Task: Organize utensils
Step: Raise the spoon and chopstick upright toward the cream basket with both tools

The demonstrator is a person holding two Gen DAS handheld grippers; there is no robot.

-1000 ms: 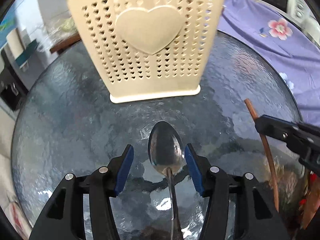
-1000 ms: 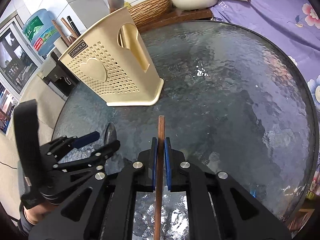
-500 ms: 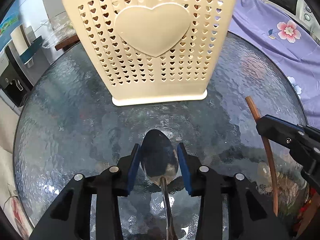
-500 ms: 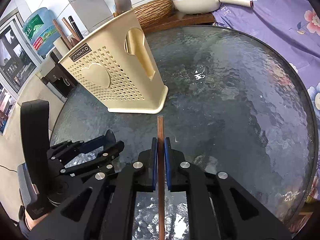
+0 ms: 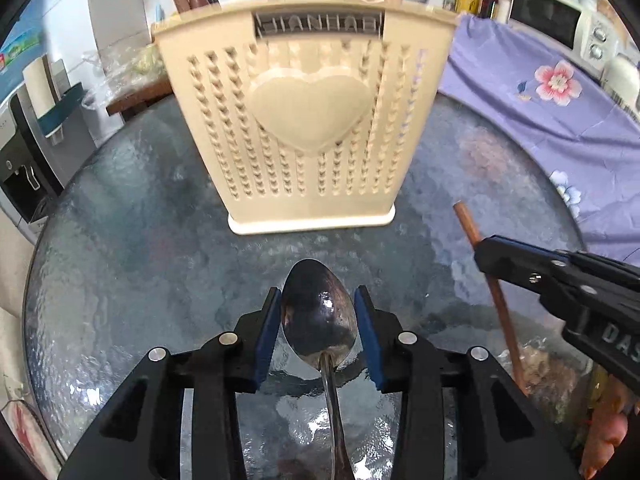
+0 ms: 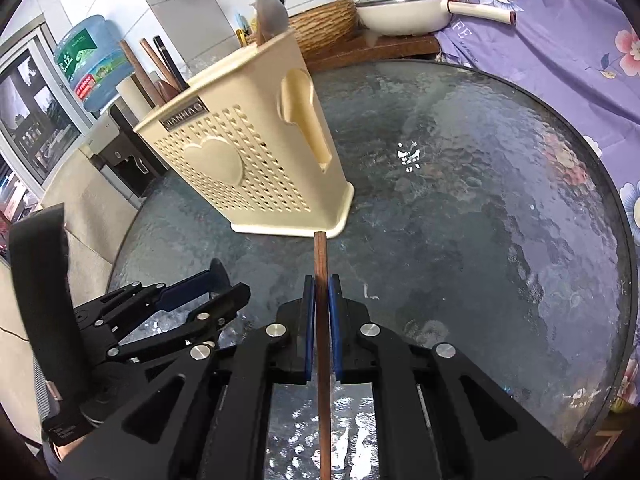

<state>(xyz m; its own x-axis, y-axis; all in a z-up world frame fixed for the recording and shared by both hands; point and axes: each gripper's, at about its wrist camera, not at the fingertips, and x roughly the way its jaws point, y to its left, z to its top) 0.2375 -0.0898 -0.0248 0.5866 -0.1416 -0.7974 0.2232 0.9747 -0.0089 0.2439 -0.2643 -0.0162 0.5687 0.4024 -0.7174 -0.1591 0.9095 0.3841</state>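
Note:
A cream perforated utensil holder [image 5: 306,128] with a heart on its front stands on the round glass table [image 5: 120,248]; it also shows in the right wrist view [image 6: 248,168]. Several utensils stand in it. My left gripper [image 5: 318,300] is shut on the bowl of a metal spoon [image 5: 318,312], held in front of the holder's base. My right gripper [image 6: 321,284] is shut on a brown wooden chopstick [image 6: 321,256], its tip near the holder's front corner. The right gripper [image 5: 560,280] shows at the right of the left wrist view.
A purple floral cloth [image 6: 580,60] covers a surface right of the table. A white pan [image 6: 404,16] and woven basket [image 6: 324,28] sit behind it. A water dispenser [image 5: 28,148] stands left. A microwave [image 5: 556,20] is at the back right.
My left gripper closed on the spoon's bowl and lifted it off the glass. The right gripper rose a little with the chopstick and came nearer the holder.

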